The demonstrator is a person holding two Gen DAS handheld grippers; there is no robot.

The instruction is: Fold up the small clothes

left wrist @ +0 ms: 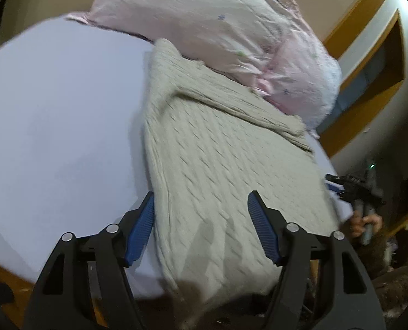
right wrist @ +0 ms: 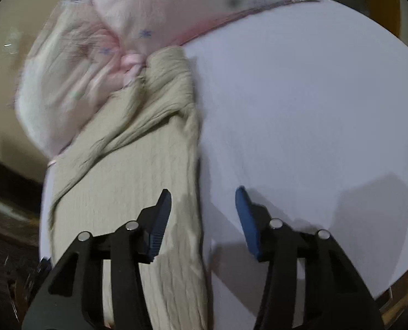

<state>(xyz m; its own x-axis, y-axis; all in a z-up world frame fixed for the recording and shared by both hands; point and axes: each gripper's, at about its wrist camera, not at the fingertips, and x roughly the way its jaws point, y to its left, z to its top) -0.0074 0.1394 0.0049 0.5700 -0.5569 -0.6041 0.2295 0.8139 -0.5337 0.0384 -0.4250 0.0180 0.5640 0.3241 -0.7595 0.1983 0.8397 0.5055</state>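
A beige cable-knit sweater (left wrist: pixel 217 148) lies spread on a pale lilac sheet (left wrist: pixel 61 115), one sleeve folded across its far end. My left gripper (left wrist: pixel 201 195) is open above the sweater's near left edge, holding nothing. In the right wrist view the same sweater (right wrist: pixel 138 170) lies at the left on the lilac sheet (right wrist: pixel 300 104). My right gripper (right wrist: pixel 204 192) is open over the sweater's right edge and holds nothing. The right gripper also shows in the left wrist view (left wrist: pixel 355 189), held in a hand past the sheet's right edge.
A pink flowered pillow (left wrist: pixel 231 33) lies against the sweater's far end; it also shows in the right wrist view (right wrist: pixel 116 27). A wooden frame (left wrist: pixel 369 63) stands at the right. A wooden edge (left wrist: pixel 3 277) borders the sheet at the near left.
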